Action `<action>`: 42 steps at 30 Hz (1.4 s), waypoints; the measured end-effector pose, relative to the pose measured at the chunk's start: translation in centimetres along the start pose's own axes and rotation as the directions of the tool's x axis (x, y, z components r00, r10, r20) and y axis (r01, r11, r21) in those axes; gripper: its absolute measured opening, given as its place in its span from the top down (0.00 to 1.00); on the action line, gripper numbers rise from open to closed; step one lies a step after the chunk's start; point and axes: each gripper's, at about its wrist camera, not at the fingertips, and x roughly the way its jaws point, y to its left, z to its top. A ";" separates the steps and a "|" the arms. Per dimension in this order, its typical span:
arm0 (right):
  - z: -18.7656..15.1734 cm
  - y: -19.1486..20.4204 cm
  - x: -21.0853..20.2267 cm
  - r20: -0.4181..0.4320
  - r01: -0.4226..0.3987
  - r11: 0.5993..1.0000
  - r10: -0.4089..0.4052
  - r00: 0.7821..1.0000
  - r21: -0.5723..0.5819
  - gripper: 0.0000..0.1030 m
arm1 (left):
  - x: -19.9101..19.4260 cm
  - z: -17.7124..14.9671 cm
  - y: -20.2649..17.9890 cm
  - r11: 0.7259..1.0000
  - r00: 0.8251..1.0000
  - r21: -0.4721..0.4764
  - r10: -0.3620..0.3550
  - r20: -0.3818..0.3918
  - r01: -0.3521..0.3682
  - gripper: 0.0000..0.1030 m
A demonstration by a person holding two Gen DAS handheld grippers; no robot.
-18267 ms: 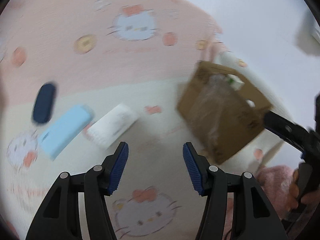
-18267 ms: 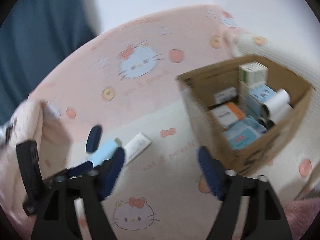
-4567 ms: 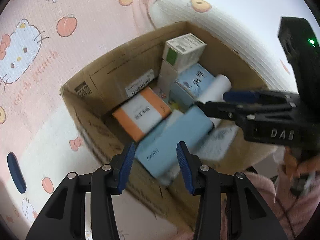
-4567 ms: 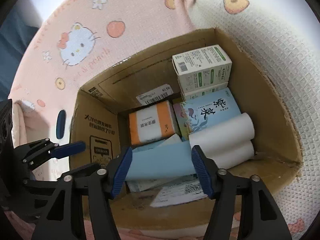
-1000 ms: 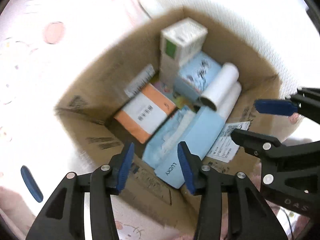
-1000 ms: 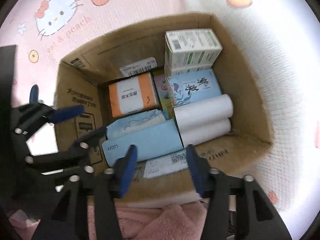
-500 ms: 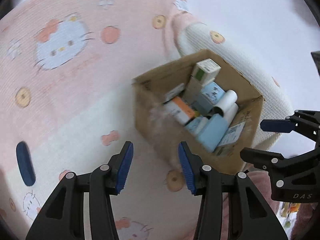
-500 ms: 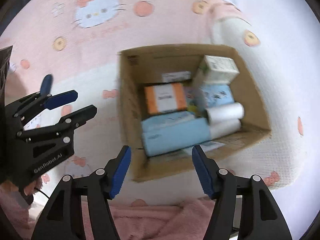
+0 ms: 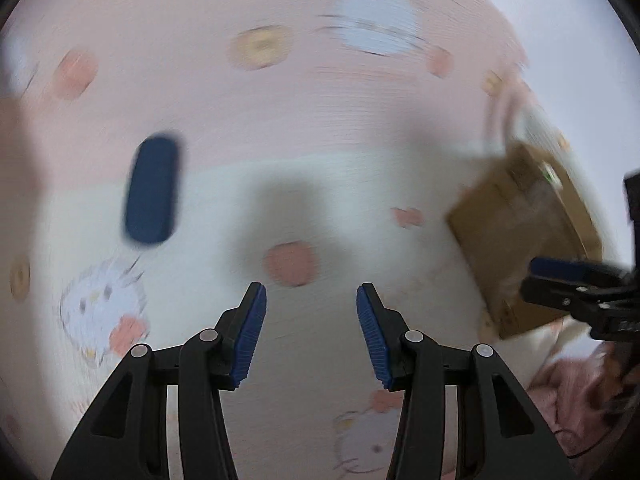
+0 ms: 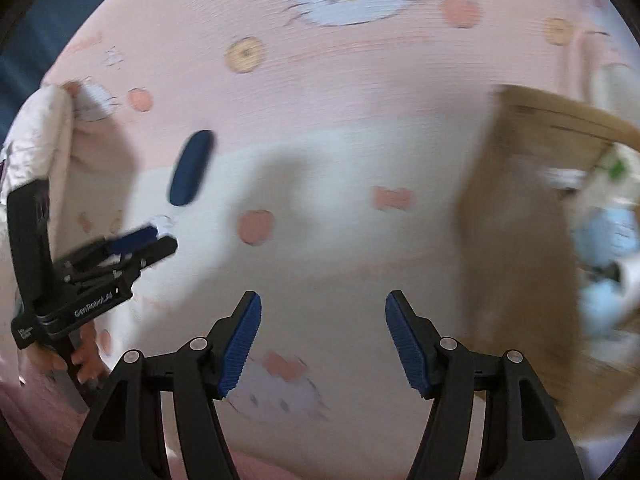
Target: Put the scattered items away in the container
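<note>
A dark blue oblong item (image 9: 150,192) lies alone on the pink and white cartoon-cat bedspread (image 9: 320,112), up and left of my left gripper (image 9: 311,304). That gripper is open with nothing between its blue pads. The cardboard box (image 9: 520,232) stands at the right edge, blurred. In the right wrist view the same dark blue item (image 10: 191,168) lies far left and the box (image 10: 516,240) fills the right side, with light blue packs (image 10: 604,232) blurred inside it. My right gripper (image 10: 323,312) is open and empty over bare bedspread. The left gripper (image 10: 136,240) shows at the left, below the item.
A folded pale quilt (image 10: 44,136) rises at the left, with a dark blue surface (image 10: 48,12) behind it. Pink fluffy fabric (image 9: 572,400) lies at the near edge. A hand (image 10: 84,356) holds the left gripper's handle. The right gripper (image 9: 560,276) juts in beside the box.
Both views have swung left, off the box and onto the bedspread. The box has slid to the right edge and the dark blue item has drawn closer. The right jaws have widened.
</note>
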 end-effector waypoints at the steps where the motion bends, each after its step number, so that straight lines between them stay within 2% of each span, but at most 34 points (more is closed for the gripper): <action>1: 0.2 0.7 1.6 0.003 -0.024 1.000 0.024 1.000 -0.001 0.39 | 0.0 -0.4 1.8 0.999 1.000 -0.053 0.004 0.010 -0.003 0.50; 3: 0.7 1.6 4.5 -0.003 -0.079 0.997 0.079 0.997 0.015 0.39 | 0.2 -1.3 5.9 0.983 0.999 -0.184 0.007 0.041 0.000 0.50; 6: 1.6 3.0 8.3 -0.016 -0.132 0.991 0.132 0.991 0.028 0.39 | 0.5 -2.5 11.4 0.941 0.998 -0.338 0.007 0.058 0.013 0.50; 10: 3.2 4.3 12.1 -0.031 -0.240 0.969 0.242 0.970 0.056 0.39 | 1.4 -2.1 16.8 0.898 0.997 -0.439 0.002 0.081 0.034 0.51; 14: 5.1 5.7 15.7 -0.040 -0.301 0.949 0.306 0.951 0.096 0.39 | 2.9 -0.7 21.1 0.837 0.988 -0.531 -0.068 0.142 0.134 0.56; 16: 5.9 6.5 16.9 -0.032 -0.329 0.937 0.334 0.942 0.117 0.39 | 3.7 0.1 22.4 0.819 0.980 -0.547 -0.085 0.182 0.172 0.60; 20: 7.4 7.1 18.7 0.042 -0.409 0.888 0.410 0.911 0.213 0.39 | 5.3 1.6 23.4 0.807 0.974 -0.556 -0.094 0.206 0.196 0.68; 22: 8.0 7.1 19.8 0.091 -0.472 0.836 0.467 0.880 0.278 0.39 | 6.2 2.3 23.9 0.780 0.965 -0.577 -0.131 0.227 0.241 0.69; 23: 8.1 7.0 20.0 0.117 -0.483 0.824 0.470 0.875 0.296 0.40 | 6.6 2.6 24.1 0.771 0.962 -0.583 -0.148 0.227 0.256 0.69; 24: 8.2 6.9 20.3 0.146 -0.488 0.815 0.466 0.872 0.313 0.43 | 7.2 2.9 24.2 0.758 0.961 -0.594 -0.176 0.212 0.269 0.69; 25: 8.4 7.0 20.9 0.173 -0.505 0.799 0.475 0.863 0.326 0.55 | 7.6 3.1 24.2 0.748 0.960 -0.603 -0.192 0.203 0.277 0.69; 26: 8.5 7.1 21.4 0.173 -0.510 0.792 0.481 0.860 0.335 0.62 | 7.8 3.2 24.1 0.738 0.956 -0.609 -0.208 0.205 0.291 0.70; 27: 8.8 7.3 22.1 0.164 -0.504 0.791 0.477 0.863 0.347 0.62 | 8.2 3.1 24.0 0.727 0.951 -0.613 -0.228 0.208 0.308 0.70; 28: 8.7 7.7 22.6 0.168 -0.496 0.793 0.468 0.868 0.353 0.62 | 8.3 3.1 23.9 0.727 0.954 -0.617 -0.220 0.204 0.300 0.70; 30: 8.6 8.2 23.4 0.158 -0.497 0.794 0.473 0.867 0.351 0.62 | 8.5 3.4 23.7 0.739 0.967 -0.625 -0.161 0.198 0.251 0.70; 32: 8.5 9.1 24.6 0.139 -0.515 0.775 0.502 0.854 0.366 0.62 | 8.6 3.5 23.9 0.732 0.964 -0.630 -0.159 0.212 0.259 0.70; 35: 8.2 9.9 26.6 0.100 -0.524 0.748 0.533 0.840 0.408 0.62 | 9.5 3.3 24.3 0.691 0.954 -0.658 -0.204 0.221 0.300 0.71; 37: 7.6 10.1 28.0 0.080 -0.513 0.725 0.542 0.837 0.459 0.60 | 9.7 3.3 23.8 0.709 0.963 -0.652 -0.180 0.202 0.269 0.77; 38: 7.2 9.8 28.0 0.106 -0.539 0.699 0.562 0.821 0.470 0.60 | 9.6 3.3 23.7 0.715 0.965 -0.648 -0.171 0.201 0.262 0.78; 40: 6.7 9.7 28.0 0.129 -0.566 0.678 0.581 0.803 0.470 0.60 | 9.6 3.0 23.4 0.701 0.961 -0.658 -0.181 0.210 0.276 0.79; 42: 6.3 9.8 27.8 0.116 -0.566 0.686 0.584 0.803 0.457 0.60 | 9.9 2.8 22.6 0.690 0.957 -0.663 -0.207 0.202 0.289 0.81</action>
